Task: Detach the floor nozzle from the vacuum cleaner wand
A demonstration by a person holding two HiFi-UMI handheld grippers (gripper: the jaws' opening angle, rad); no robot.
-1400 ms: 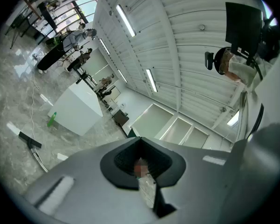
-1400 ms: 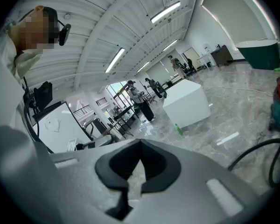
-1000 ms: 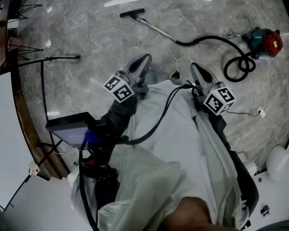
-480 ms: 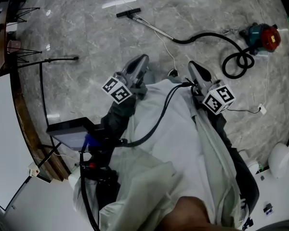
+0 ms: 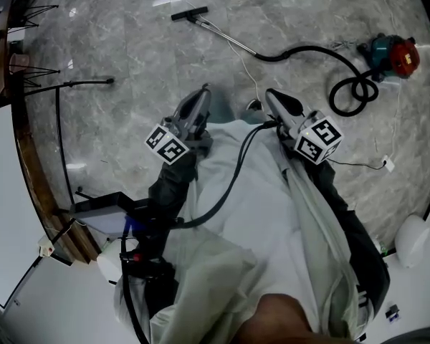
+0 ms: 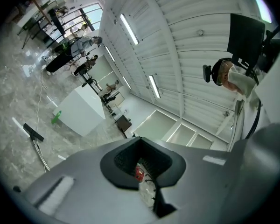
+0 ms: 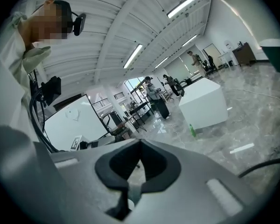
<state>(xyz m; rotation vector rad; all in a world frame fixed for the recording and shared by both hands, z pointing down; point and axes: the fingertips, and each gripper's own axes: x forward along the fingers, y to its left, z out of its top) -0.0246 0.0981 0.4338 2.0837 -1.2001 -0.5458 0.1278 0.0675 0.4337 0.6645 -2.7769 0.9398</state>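
Task looks not yet started. The flat black floor nozzle (image 5: 189,12) sits joined to the slim silver metal wand (image 5: 226,36), and both lie on the grey marble floor (image 5: 129,49) at the far side of the scene. The wand runs from the nozzle rightward and nearer into the black ribbed hose (image 5: 308,49). The hose loops over to the red and teal vacuum cleaner body (image 5: 394,54) at far right.

Left tongs (image 5: 201,92) are clenched on nothing, and so are the right tongs (image 5: 271,95). Both are held out in front of the person's pale coat (image 5: 258,213). Neither touches nozzle, wand or hose.

The nozzle lies well apart from both tongs, beyond them, roughly in line with the left tongs and left of the right ones. In the left gripper view it shows low at the left on the floor, off to the side of the shut jaws and not between them.

What is left, by judgement, is the whole job: get over to the wand, grip wand and nozzle, pull them apart.
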